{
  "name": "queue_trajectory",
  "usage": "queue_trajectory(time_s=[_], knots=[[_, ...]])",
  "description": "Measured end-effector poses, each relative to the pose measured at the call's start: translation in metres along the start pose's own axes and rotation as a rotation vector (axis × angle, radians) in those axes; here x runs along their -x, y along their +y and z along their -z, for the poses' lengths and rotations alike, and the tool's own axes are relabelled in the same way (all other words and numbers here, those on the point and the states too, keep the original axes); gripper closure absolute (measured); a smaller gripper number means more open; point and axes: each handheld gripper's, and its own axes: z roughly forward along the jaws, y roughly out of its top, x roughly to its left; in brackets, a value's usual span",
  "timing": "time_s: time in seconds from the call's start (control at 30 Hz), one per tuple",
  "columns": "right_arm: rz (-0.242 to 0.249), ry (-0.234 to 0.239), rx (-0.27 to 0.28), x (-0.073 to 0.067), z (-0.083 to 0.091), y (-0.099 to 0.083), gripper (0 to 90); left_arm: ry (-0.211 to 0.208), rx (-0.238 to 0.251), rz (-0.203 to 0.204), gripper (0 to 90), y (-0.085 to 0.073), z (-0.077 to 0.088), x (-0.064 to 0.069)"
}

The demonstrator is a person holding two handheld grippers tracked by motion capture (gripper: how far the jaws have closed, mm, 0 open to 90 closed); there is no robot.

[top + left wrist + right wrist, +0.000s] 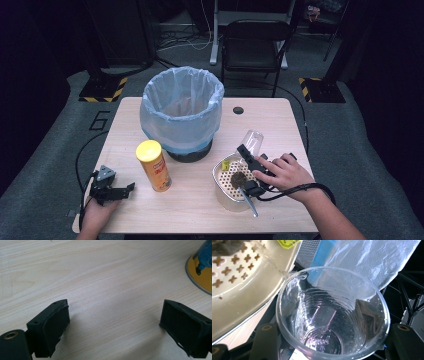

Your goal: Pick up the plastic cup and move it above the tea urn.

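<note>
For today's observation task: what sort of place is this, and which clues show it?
Probably a lab or workshop test area, not a home: hazard-striped stand bases on grey carpet, a folding chair among floor cables, and a small wooden table.

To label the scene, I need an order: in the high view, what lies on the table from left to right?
Left gripper → yellow cylindrical snack can → blue-lined round bin → perforated metal strainer pan → right gripper holding clear plastic cup.

We see the table [200, 200] brightly lit from above, its surroundings dark; soft jaw shadows fall on the wood, and glare streaks the slightly blurred cup [332, 315].
</note>
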Motion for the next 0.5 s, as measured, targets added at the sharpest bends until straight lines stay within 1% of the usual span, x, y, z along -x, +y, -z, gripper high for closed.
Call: queue_trajectory(time_s=[0.03, 0.07, 0.1, 0.17, 0.2, 0.23, 0.27, 0.3, 0.33, 0.37, 0.4, 0.43, 0.47, 0.5], knots=[[-0.008, 0.009, 0.002, -0.0001, 0.0001, 0.0000, 37.9, 0.000, 0.000, 0.000, 8.5, 0.0000, 0.0000, 0.0000], [-0.026, -0.019, 0.004, 0.0006, -0.0001, 0.0001, 37.9, 0.000, 0.000, 0.000, 8.5, 0.0000, 0.0000, 0.0000], [-0.016, 0.001, 0.009, 0.0002, -0.0002, 0.0006, 37.8, 0.000, 0.000, 0.000, 8.5, 0.0000, 0.0000, 0.0000], [-0.028, 0.003, 0.015, -0.0010, 0.0000, 0.0016, 37.8, 0.000, 0.000, 0.000, 8.5, 0.0000, 0.0000, 0.0000], [-0.037, -0.034, 0.011, -0.0005, 0.0000, 0.0019, 37.8, 0.000, 0.000, 0.000, 8.5, 0.0000, 0.0000, 0.0000], [-0.035, -0.032, 0.012, -0.0001, -0.0002, 0.0022, 37.8, 0.000, 0.000, 0.000, 8.5, 0.0000, 0.0000, 0.0000], [-0.031, 0.002, 0.018, -0.0008, -0.0005, 0.0024, 37.8, 0.000, 0.000, 0.000, 8.5, 0.0000, 0.0000, 0.0000], [-0.046, 0.018, 0.019, -0.0025, -0.0005, 0.0026, 37.7, 0.000, 0.000, 0.000, 8.5, 0.0000, 0.0000, 0.0000], [-0.043, 0.018, 0.019, -0.0027, -0.0008, 0.0029, 37.7, 0.000, 0.000, 0.000, 8.5, 0.0000, 0.0000, 0.0000], [-0.048, -0.020, 0.014, -0.0024, -0.0008, 0.0030, 37.6, 0.000, 0.000, 0.000, 8.5, 0.0000, 0.0000, 0.0000], [-0.035, -0.019, 0.018, -0.0013, -0.0007, 0.0032, 37.6, 0.000, 0.000, 0.000, 8.5, 0.0000, 0.0000, 0.0000], [-0.038, -0.019, 0.022, -0.0015, -0.0006, 0.0034, 37.6, 0.000, 0.000, 0.000, 8.5, 0.0000, 0.0000, 0.0000], [-0.051, -0.022, 0.014, -0.0021, -0.0002, 0.0036, 37.5, 0.000, 0.000, 0.000, 8.5, 0.0000, 0.0000, 0.0000], [-0.052, -0.024, 0.016, -0.0019, -0.0002, 0.0036, 37.4, 0.000, 0.000, 0.000, 8.5, 0.0000, 0.0000, 0.0000]])
